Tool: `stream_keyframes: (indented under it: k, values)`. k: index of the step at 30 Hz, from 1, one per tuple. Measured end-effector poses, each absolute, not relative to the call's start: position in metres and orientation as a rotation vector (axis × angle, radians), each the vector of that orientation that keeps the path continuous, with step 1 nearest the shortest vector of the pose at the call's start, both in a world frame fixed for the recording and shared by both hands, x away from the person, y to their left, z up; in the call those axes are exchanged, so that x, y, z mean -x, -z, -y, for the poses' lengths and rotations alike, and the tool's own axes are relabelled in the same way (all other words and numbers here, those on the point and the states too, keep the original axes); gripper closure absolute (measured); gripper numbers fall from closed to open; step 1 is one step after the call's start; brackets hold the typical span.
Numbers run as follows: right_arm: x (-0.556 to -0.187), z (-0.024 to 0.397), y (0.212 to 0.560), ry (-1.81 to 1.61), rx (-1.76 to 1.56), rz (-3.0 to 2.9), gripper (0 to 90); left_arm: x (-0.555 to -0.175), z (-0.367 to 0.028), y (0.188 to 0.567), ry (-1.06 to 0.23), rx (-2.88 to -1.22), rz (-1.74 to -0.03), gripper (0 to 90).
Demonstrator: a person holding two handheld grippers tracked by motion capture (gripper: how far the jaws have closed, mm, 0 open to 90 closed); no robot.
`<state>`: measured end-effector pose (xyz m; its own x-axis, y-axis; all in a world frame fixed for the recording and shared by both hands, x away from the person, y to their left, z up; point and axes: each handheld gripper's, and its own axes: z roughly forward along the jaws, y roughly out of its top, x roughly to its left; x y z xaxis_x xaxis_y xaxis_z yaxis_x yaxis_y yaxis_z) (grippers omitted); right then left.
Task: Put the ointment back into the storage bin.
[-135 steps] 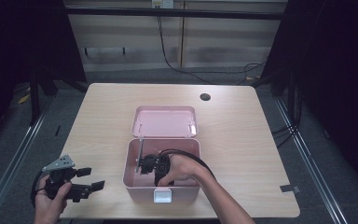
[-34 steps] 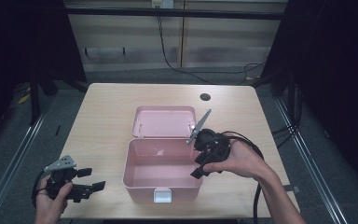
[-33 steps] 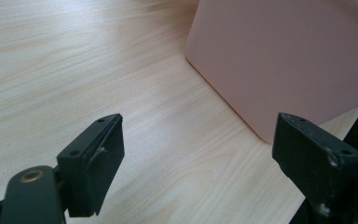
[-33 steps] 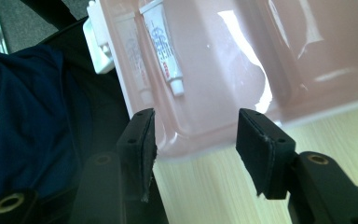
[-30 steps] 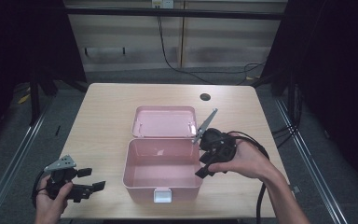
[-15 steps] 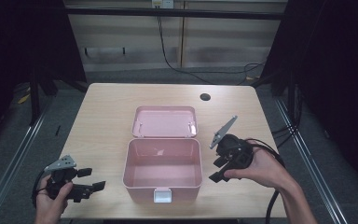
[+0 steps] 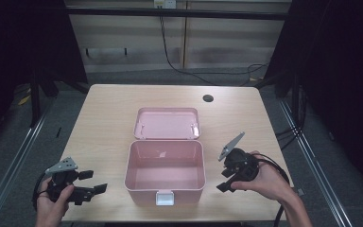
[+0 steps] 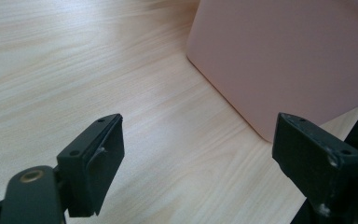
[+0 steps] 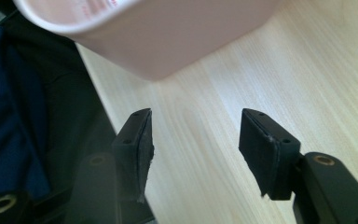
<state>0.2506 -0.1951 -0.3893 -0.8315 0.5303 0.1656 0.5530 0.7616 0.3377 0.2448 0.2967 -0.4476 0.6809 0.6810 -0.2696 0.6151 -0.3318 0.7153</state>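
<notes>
At the table's (image 7: 104,109) near edge, the left tool (image 7: 92,182) is held in the person's left hand (image 7: 52,205), low over the wood at the left corner. Its jaws stand wide apart with nothing between them; in the left gripper view (image 8: 198,163) they frame bare wood and a corner of the box (image 8: 284,56) beyond.

The right tool (image 7: 227,179) sits in the right hand (image 7: 267,182) at the near right, just beside the box (image 7: 165,172), its grey plate (image 7: 230,145) tilted up. Its jaws are also parted and empty; in the right gripper view (image 9: 193,149) they point at bare wood near the table edge, with the box's rounded corner (image 9: 168,32) above.

Between the two tools stands the pink box, open, with a white latch (image 7: 164,197) on its near wall. Its inside looks bare. Just behind it, touching its far rim, the lid (image 7: 166,123) lies flat, inner side up.

Farther back, toward the far right, there is a dark round hole (image 7: 208,98) in the tabletop.
</notes>
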Motion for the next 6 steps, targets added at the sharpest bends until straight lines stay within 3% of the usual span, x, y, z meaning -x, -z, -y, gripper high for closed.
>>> stream_keyframes:
  k: [6]
  values:
    - [-0.251,0.206,0.416,0.663,0.953,2.837,43.5,-0.245,-0.296,0.448,-0.099,-2.047,-0.998,16.7]
